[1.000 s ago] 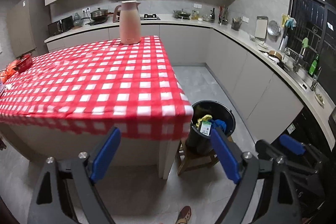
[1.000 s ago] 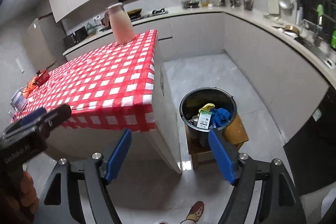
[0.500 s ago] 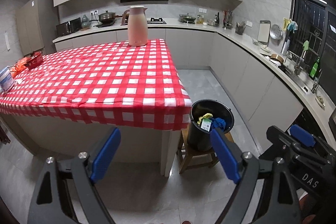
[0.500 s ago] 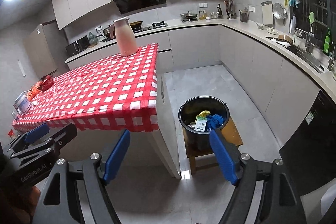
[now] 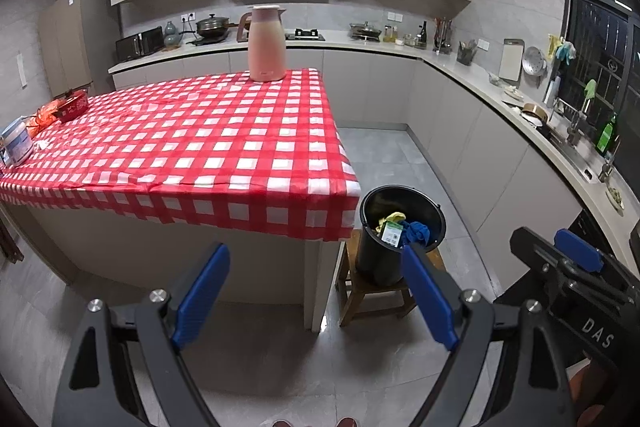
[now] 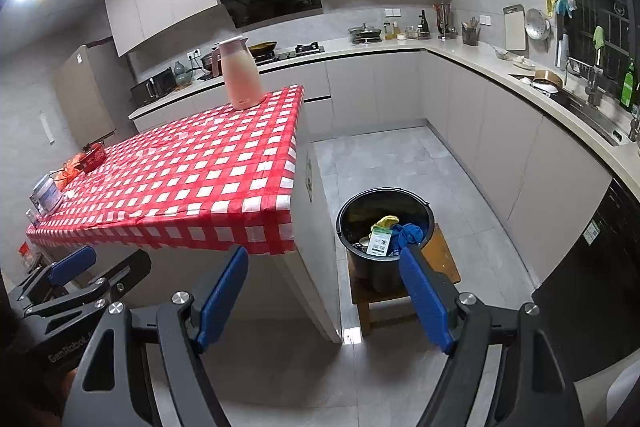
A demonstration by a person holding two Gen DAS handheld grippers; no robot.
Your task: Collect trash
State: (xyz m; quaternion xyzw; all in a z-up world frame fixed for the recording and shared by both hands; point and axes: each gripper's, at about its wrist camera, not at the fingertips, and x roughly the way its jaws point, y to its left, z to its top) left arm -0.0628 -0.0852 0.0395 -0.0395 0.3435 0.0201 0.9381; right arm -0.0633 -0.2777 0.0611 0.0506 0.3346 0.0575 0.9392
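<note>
A black bucket [image 5: 376,263] stands on a low wooden stool [image 5: 372,293] at the near right corner of the table. In it lie trash pieces: a yellow one, a blue one and a white labelled packet [image 5: 392,231]. My left gripper [image 5: 314,249] hangs open and empty over the floor in front of the table. In the right wrist view the bucket [image 6: 372,271] with the packet [image 6: 379,242] sits just beyond my right gripper [image 6: 323,251], which is also open with nothing between its blue pads.
The table carries a red-and-white checked cloth [image 5: 192,147]. A pink jug [image 5: 266,45] stands at its far end, with a red packet [image 5: 68,107] and a tin [image 5: 16,145] at its left edge. A counter with a sink runs along the right wall [image 6: 560,95]. Grey floor tiles lie between the table and the cabinets.
Both grippers have drawn back a little from the table, so it and the bucket look smaller and more floor shows. Both jaws stay as wide as before.
</note>
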